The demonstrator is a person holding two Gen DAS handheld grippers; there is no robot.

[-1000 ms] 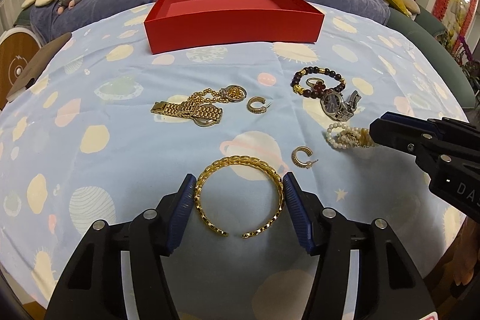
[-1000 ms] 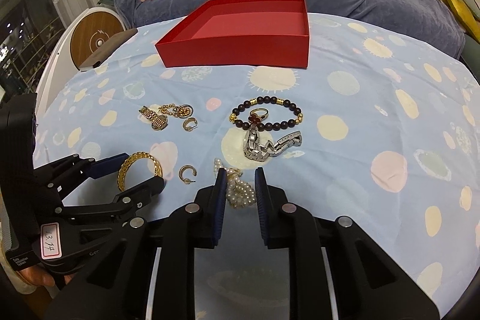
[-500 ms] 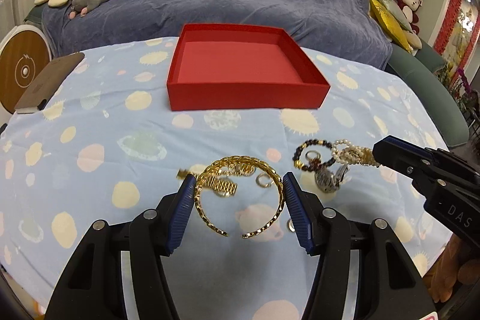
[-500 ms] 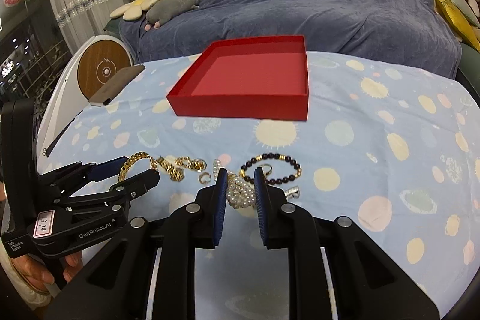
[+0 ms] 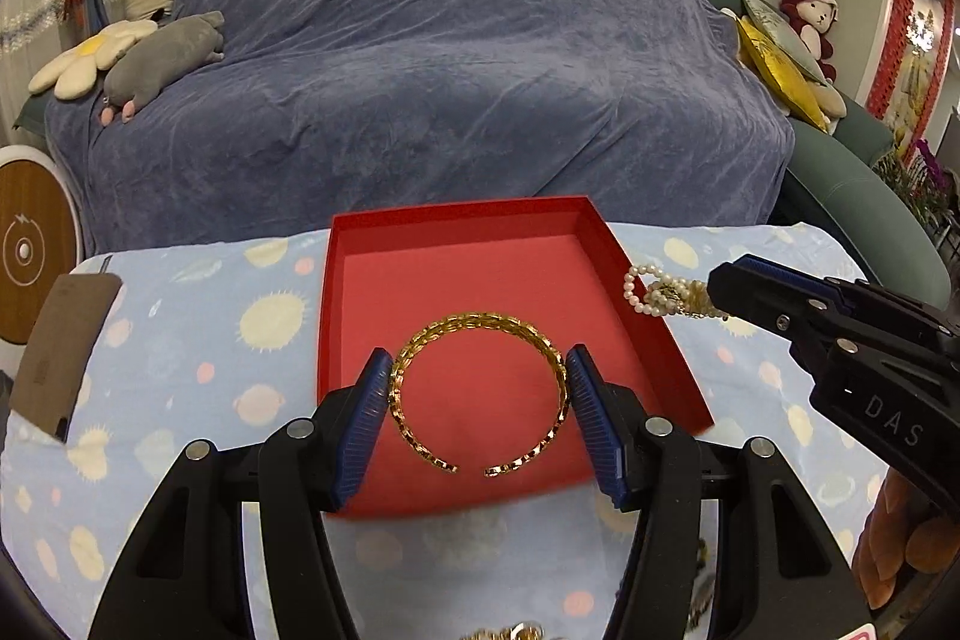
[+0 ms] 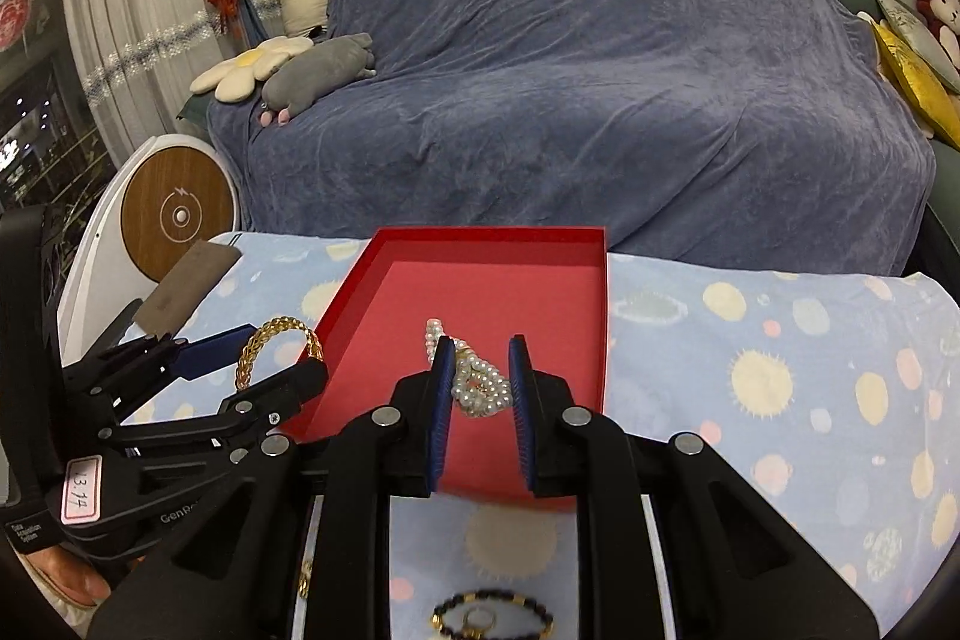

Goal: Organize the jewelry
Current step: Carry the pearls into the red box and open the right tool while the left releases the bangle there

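My left gripper [image 5: 477, 388] is shut on a gold chain bangle [image 5: 477, 334] and holds it above the open red box [image 5: 468, 259]. My right gripper [image 6: 479, 388] is shut on a pearl bracelet [image 6: 477, 382] and holds it over the same red box [image 6: 528, 292]. The pearl bracelet also shows in the left wrist view [image 5: 657, 293], over the box's right wall. The bangle shows in the right wrist view [image 6: 279, 340], left of the box. The box is empty inside.
A dark bead bracelet with a ring [image 6: 489, 613] lies on the spotted blue tablecloth [image 6: 780, 370] near my right gripper's base. More gold jewelry [image 5: 510, 631] lies at the bottom edge. A brown flat item [image 5: 63, 340] lies at the left. A blue-covered sofa [image 5: 450, 70] stands behind.
Both grippers have lifted their pieces off the tablecloth and moved forward to over the red box. The remaining jewelry has dropped to the bottom of both views.
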